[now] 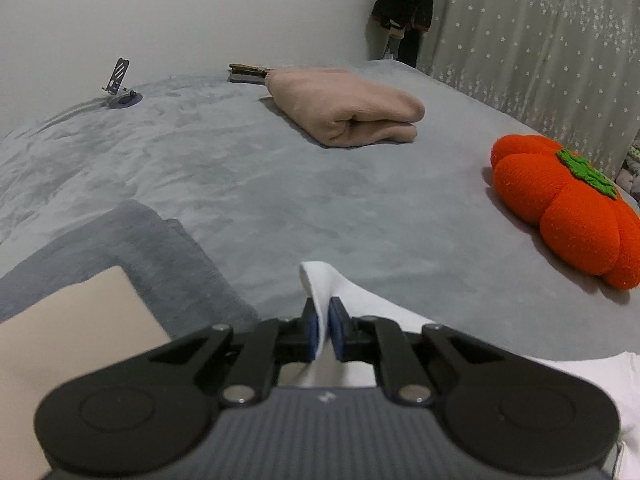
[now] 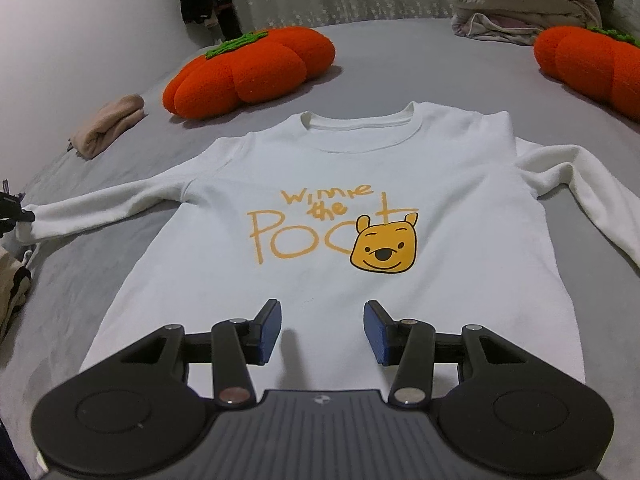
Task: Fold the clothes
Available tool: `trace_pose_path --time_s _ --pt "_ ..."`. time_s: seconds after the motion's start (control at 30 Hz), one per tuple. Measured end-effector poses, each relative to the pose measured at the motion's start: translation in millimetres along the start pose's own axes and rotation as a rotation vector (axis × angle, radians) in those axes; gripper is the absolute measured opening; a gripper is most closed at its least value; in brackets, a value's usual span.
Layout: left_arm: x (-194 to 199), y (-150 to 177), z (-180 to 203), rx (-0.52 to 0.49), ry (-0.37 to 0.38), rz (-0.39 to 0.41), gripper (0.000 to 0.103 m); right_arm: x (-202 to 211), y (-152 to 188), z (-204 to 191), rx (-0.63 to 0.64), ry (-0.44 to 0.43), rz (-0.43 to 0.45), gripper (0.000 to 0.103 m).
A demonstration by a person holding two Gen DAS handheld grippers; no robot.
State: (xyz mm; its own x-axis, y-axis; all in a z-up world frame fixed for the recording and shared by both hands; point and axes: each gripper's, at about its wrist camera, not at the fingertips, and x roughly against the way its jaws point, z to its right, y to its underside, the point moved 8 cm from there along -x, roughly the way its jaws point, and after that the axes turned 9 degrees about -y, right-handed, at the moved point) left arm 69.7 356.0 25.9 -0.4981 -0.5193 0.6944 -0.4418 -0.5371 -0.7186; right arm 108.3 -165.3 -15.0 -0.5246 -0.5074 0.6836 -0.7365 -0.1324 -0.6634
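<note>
A white long-sleeved sweatshirt (image 2: 344,184) with a yellow bear print lies face up and spread flat on the grey bed (image 2: 400,60). Its left sleeve (image 2: 108,204) stretches out to the left edge of the right wrist view. My left gripper (image 1: 323,330) is shut on the cuff of that sleeve (image 1: 320,280), and the white cloth stands up between the blue pads. My right gripper (image 2: 322,330) hovers open over the sweatshirt's lower hem with nothing between its fingers. The right sleeve (image 2: 584,196) lies bent at the right.
A folded beige garment (image 1: 352,110) lies further back on the bed. Orange pumpkin cushions (image 2: 248,68) (image 2: 592,60) sit beyond the sweatshirt's collar. A pile of bedding (image 2: 520,0) is at the back right. A phone stand (image 1: 120,88) is by the wall, a grey folded cloth (image 1: 132,256) at left.
</note>
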Motion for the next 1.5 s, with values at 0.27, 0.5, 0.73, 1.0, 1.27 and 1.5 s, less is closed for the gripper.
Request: trace_pose_path --time_s 0.27,0.5,0.73,1.0,1.27,1.5 --pt "26 1 -8 0.006 0.022 -0.007 0.008 -2 2 -4 0.011 -0.007 -0.006 0.046" --pt "14 9 -14 -0.019 0.012 -0.002 0.008 -3 4 -7 0.021 -0.010 -0.008 0.046" --pt "4 24 -5 -0.120 -0.029 0.008 0.009 0 6 -31 0.100 -0.071 0.013 0.048" --pt "-4 26 -2 -0.152 -0.057 0.012 0.010 1 24 -109 0.306 -0.169 0.025 0.055" --pt "-10 28 -4 -0.166 -0.061 -0.003 0.010 0 71 -195 0.487 -0.299 -0.043 0.058" --pt "-11 27 -4 -0.164 -0.059 -0.010 0.010 -22 97 -204 0.529 -0.270 -0.117 0.056"
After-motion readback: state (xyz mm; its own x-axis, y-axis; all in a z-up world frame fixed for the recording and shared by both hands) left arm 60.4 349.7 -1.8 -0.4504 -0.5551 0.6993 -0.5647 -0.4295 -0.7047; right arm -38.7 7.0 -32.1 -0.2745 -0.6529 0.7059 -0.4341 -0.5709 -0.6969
